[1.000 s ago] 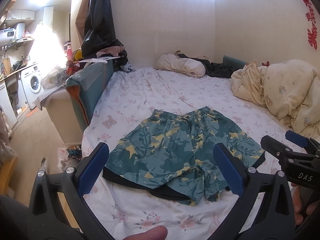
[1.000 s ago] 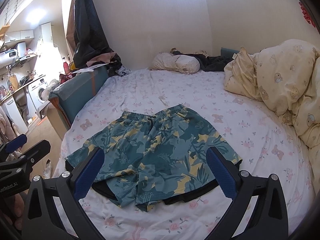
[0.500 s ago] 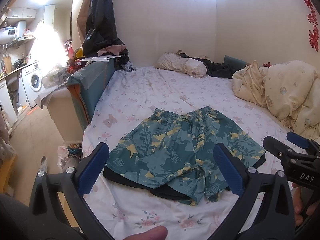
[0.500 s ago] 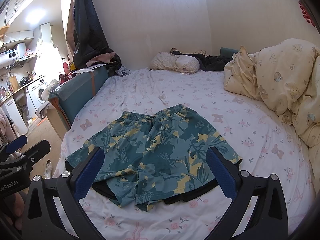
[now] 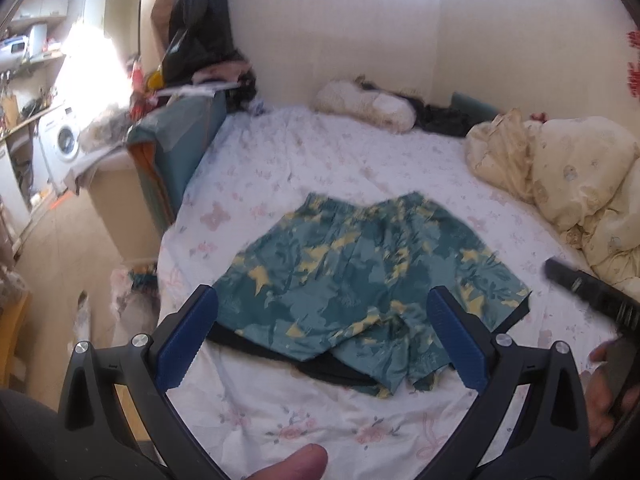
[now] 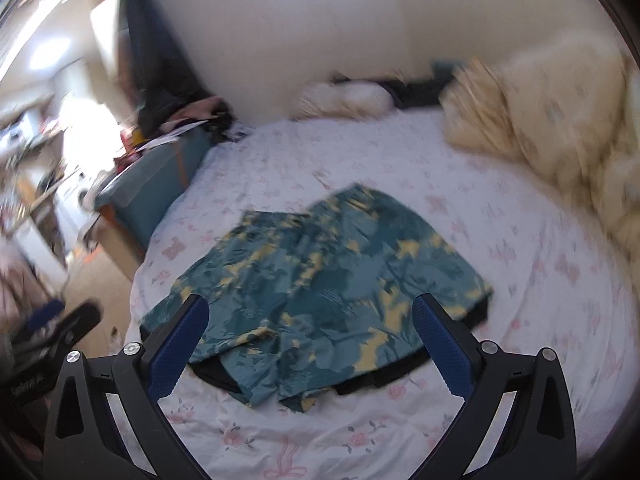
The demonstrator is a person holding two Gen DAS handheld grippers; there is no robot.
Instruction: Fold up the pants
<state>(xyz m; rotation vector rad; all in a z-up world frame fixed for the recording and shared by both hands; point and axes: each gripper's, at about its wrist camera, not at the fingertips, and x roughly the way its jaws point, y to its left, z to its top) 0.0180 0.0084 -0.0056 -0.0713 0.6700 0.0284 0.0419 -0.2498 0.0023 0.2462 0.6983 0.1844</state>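
Note:
Teal shorts with a yellow leaf print lie spread flat on the white floral bedsheet, waistband away from me, black lining showing at the leg hems. They also show in the right wrist view. My left gripper is open and empty, held above the sheet just short of the leg hems. My right gripper is open and empty, over the near hem. The right gripper's body shows at the right edge of the left wrist view.
A crumpled cream duvet fills the bed's right side. A pillow and dark clothes lie at the headboard wall. A teal cushioned box stands at the bed's left edge, with floor and a washing machine beyond.
Both grippers have moved forward and down toward the shorts; the views are now motion-blurred and the shorts look larger. The right view has tilted. Both stay open.

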